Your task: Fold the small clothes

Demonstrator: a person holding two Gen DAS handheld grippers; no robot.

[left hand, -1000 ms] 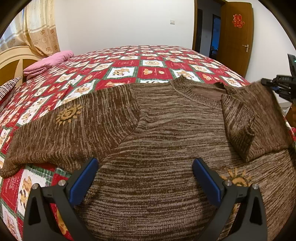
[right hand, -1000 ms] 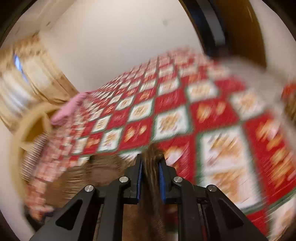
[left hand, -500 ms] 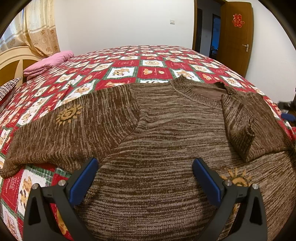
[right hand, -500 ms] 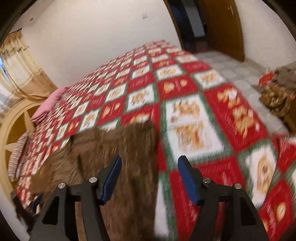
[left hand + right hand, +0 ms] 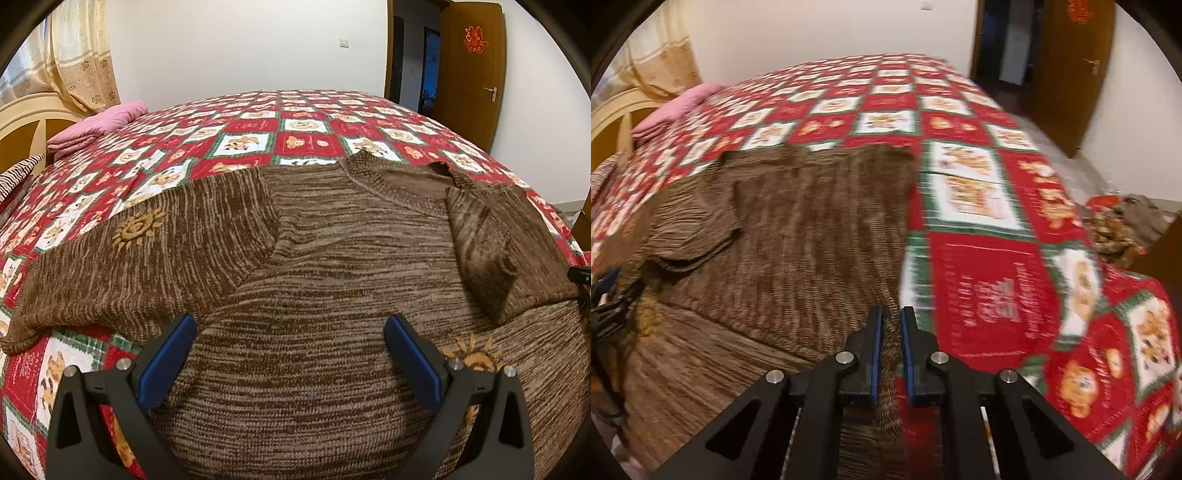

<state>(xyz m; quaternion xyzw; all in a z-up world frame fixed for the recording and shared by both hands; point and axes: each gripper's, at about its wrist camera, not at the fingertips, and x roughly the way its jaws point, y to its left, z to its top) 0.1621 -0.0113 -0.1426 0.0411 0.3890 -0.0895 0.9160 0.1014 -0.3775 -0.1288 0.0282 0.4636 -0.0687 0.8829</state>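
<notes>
Big bed (image 5: pixel 303 122) with a red patchwork cover, and on it the brown sweater (image 5: pixel 332 280), spread flat near the front edge. Right sleeve (image 5: pixel 491 236) already folded in across the chest. Left sleeve (image 5: pixel 122 258) lying straight out to the side, not folded yet.

Right tool (image 5: pixel 889 325) pinched nearly closed on the right side edge of the sweater (image 5: pixel 798 229), with a strip of brown knit squeezed between the blue pads (image 5: pixel 874 350). Left tool (image 5: pixel 291 354) wide open, holding nothing, hanging just over the lower middle of the sweater.

Probably the step now: folding the right side over toward the middle. Best done by lifting only a little, so the rest stays flat. Best to pull slowly and evenly across, so the folded sleeve does not slip out. Good to lay the edge down straight, in line with the neck (image 5: pixel 399 177). Then let go gently and smooth it. Left tool could press down on the middle to stop the sweater from sliding.

Hard to see: right view is blurry, so the exact spot of the grip is unclear. Bottom hem hidden under both tools. Far right edge of the sweater cut off in the left view. Pile of things on the floor (image 5: pixel 1123 225) too fuzzy to name.
</notes>
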